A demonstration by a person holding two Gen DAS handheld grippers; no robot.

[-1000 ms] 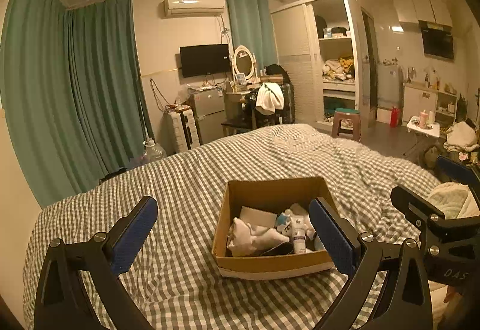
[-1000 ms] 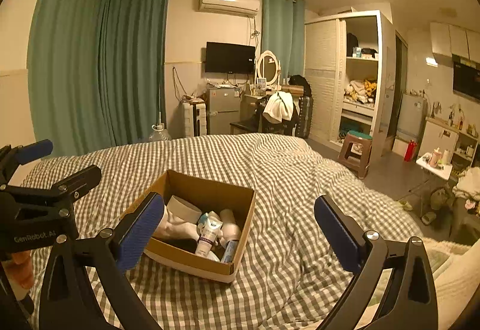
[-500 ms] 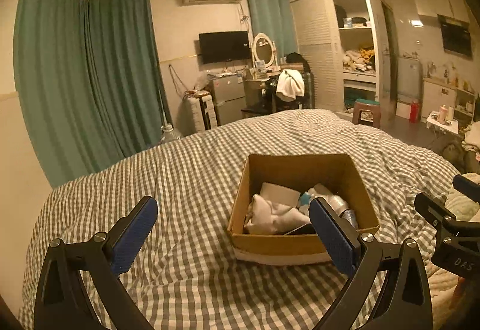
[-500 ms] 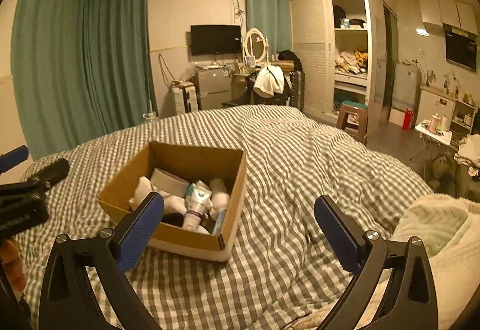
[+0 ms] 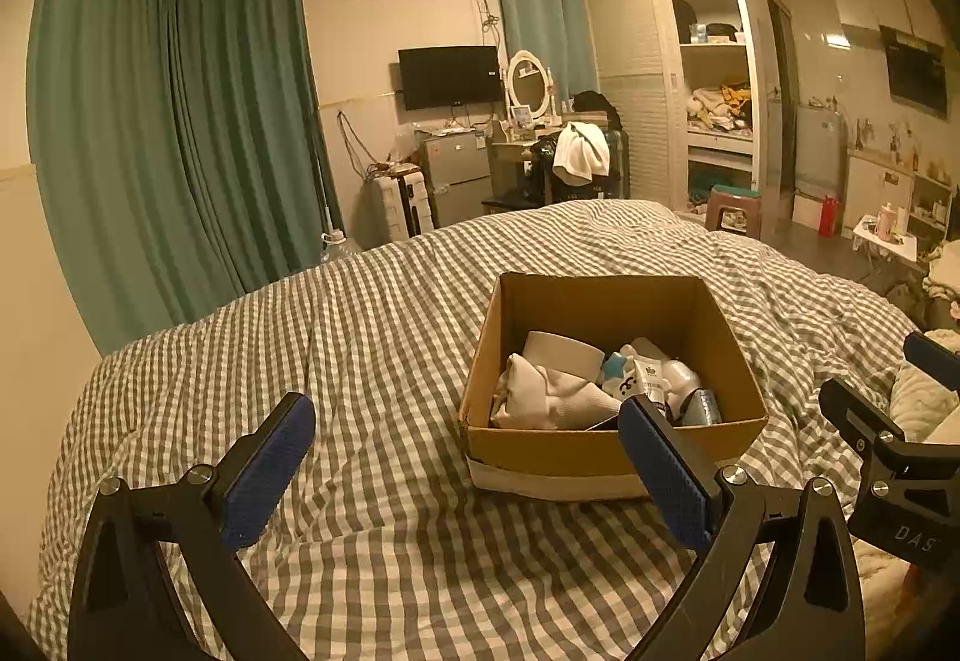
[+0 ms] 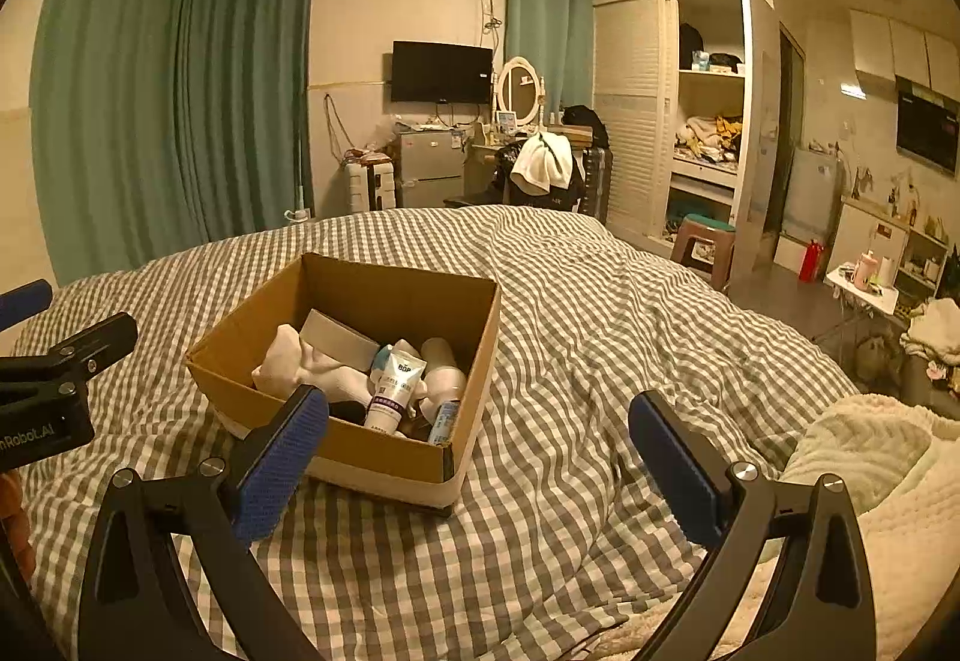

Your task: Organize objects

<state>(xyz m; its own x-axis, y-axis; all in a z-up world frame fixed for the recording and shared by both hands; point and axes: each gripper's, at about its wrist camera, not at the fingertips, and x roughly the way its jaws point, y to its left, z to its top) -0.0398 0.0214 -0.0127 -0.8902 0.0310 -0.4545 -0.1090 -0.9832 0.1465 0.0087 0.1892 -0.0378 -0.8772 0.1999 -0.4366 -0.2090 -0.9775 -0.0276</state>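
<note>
Cardboard box point(image 5: 612, 442) lies ahead and right of the left gripper point(image 5: 465, 472), ahead and left of the right gripper point(image 6: 480, 466). Both stand wide open, empty; the left seems nearer

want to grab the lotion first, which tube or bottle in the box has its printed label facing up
The white tube marked "BOP", lying label-up in the cardboard box. The plain white bottle and small blue-labelled one beside it show no readable print.
</note>
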